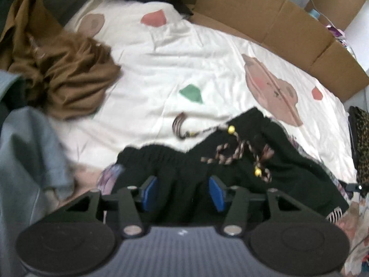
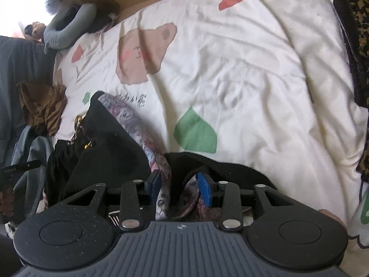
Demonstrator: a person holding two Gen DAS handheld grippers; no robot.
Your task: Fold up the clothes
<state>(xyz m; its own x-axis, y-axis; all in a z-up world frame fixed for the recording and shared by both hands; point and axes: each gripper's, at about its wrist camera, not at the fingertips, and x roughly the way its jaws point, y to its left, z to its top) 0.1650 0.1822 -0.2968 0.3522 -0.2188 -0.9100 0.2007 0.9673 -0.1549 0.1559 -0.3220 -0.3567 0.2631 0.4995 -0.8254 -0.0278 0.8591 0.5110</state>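
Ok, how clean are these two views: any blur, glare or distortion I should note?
Left wrist view: motion-blurred throughout, the brown garment and black garment smeared; fisheye bends the cardboard box edge. Right wrist view: sharper, creases in the bedsheet crisp, but the top-left corner is blown out by bright light, and the edges curve strongly.

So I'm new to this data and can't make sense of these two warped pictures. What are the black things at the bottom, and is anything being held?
Each picture comes from a fisheye camera on a hand-held gripper, looking along its two fingers. The left gripper and right gripper both hang over a black garment with a beaded drawstring, lying on a cream bedspread printed with bears. Both grippers look open, pads apart, cloth between them but not pinched. A brown garment and flattened cardboard lie nearby.
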